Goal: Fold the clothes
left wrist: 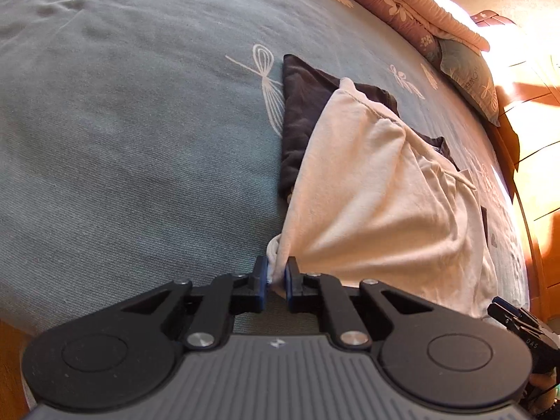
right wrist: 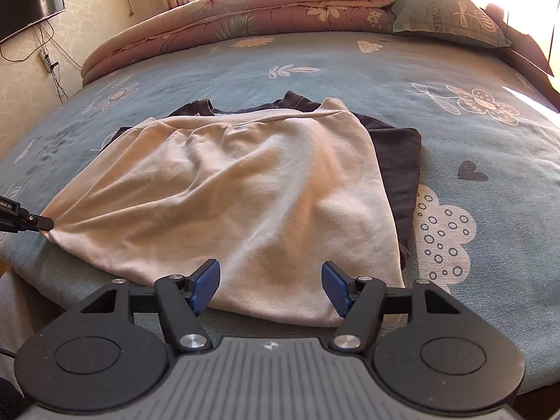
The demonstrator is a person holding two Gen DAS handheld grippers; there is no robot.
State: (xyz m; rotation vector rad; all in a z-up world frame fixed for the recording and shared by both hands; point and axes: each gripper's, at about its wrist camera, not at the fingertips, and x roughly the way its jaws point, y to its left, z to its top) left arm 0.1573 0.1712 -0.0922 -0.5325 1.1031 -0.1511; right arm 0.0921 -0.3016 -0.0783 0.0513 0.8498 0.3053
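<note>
The left gripper (left wrist: 276, 276) is pressed together on the near left corner of a cream T-shirt (left wrist: 378, 189). Cloth is bunched between the blue pads (left wrist: 263, 278), and creases fan out from the pinch point across the garment. In the right wrist view the same gripper (right wrist: 47, 224) enters from the left edge of the picture, and the corner of the cream T-shirt (right wrist: 227, 189) is drawn to a point at its tip.

The right gripper (right wrist: 271, 281) is spread. Its blue pads (right wrist: 206, 285) stand well apart above the near hem of the shirt, toward the near right corner. No cloth is clamped between them; whether the tips touch the fabric cannot be told.

The cream T-shirt lies spread on a blue-green bedsheet (right wrist: 472, 147) printed with flowers, hearts and dragonflies. It lies toward the near edge of the bed. A dark T-shirt (right wrist: 399, 161) lies beneath it and shows along the right side and the far edge, where its collar is visible.

A folded floral quilt (right wrist: 245, 17) lies along the far edge of the bed. A pillow (right wrist: 448, 17) lies at the far right corner. A television (right wrist: 28, 3) hangs on the wall to the left.
</note>
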